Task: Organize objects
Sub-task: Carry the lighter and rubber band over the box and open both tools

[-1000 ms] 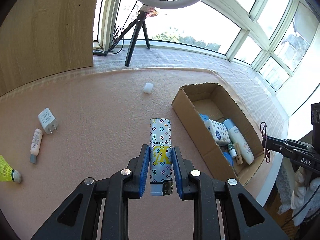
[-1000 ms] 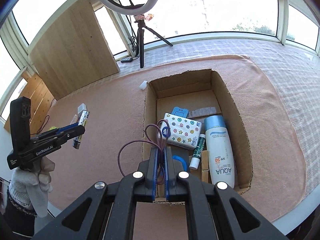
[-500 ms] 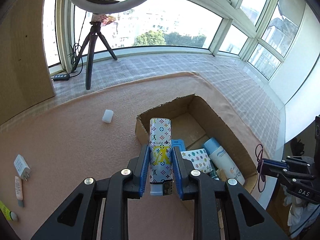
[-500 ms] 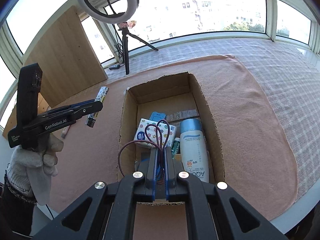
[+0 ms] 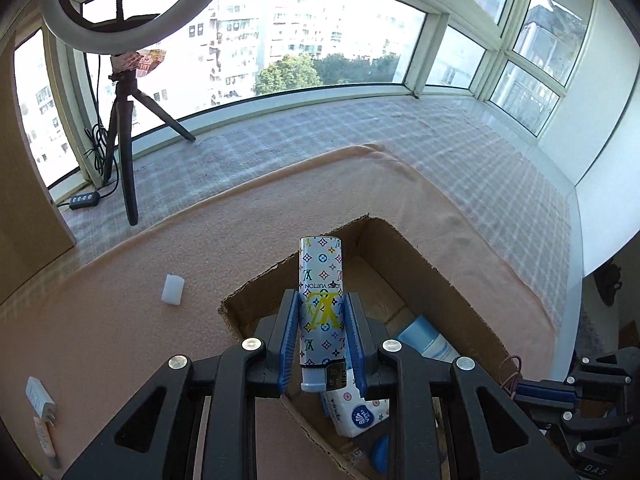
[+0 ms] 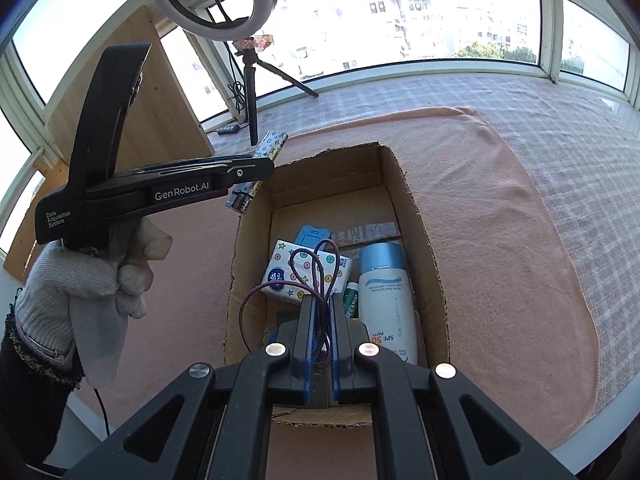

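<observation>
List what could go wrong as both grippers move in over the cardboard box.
1. The left gripper holds the patterned lighter above the cardboard box near its left wall; released there, it might hit the rim and fall onto the pink cloth.
2. The hair tie in the right gripper loops loosely and may snag.
3. Both grippers converge and might collide.

Strong daylight enters through the windows [image 5: 320, 60] at 12 o'clock, overexposing the glass. Shadows are soft. Focus is sharp centrally. Fisheye distortion bends straight edges; corners are vignetted black.
</observation>
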